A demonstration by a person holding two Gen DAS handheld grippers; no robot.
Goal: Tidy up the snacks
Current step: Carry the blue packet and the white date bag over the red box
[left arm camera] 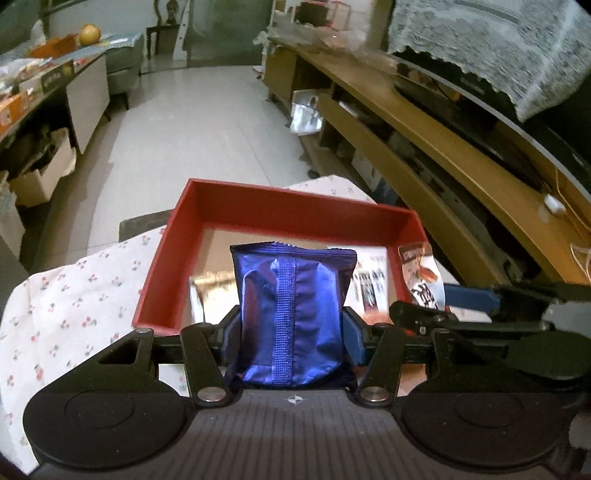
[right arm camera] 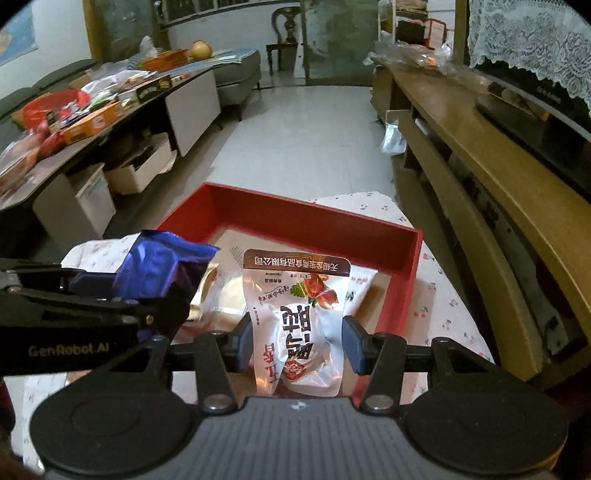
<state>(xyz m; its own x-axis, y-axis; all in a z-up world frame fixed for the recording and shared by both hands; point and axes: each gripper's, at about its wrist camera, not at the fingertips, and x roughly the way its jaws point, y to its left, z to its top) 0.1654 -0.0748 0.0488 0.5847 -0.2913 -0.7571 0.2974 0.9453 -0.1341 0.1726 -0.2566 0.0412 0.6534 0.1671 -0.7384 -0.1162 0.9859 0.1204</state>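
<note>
My left gripper (left arm camera: 291,332) is clamped on a blue pack (left arm camera: 291,306), pads pressing both its sides, pack upright with the back seam facing me. My right gripper (right arm camera: 297,341) is clamped on a white pouch (right arm camera: 299,325) with red meat art and dark print, also pinched at both sides. Both packs hang above the near edge of the red tray (right arm camera: 314,218), side by side, the two grippers near each other and close to crowding.

Progress, my read: partway. The tray, which sits on a floral cloth (left arm camera: 66,295), already has a few flat packets on its floor: a shiny gold one (right arm camera: 218,291) to the left, white printed ones (left arm camera: 373,280) to the right. These two snacks are in hand, not yet placed. Far half of the tray floor looks bare, so room is left. How many more loose snacks remain I can't tell.

Nothing blocks the drop except the packets already in there, and each gripper gets in the other's way.

Farther out: pale tiled floor, a wooden shelf unit (right arm camera: 480,147) on the right, a cluttered table (right arm camera: 92,118) on the left with boxes and a yellow fruit (right arm camera: 201,50), and a chair (right arm camera: 286,33) at the back.
</note>
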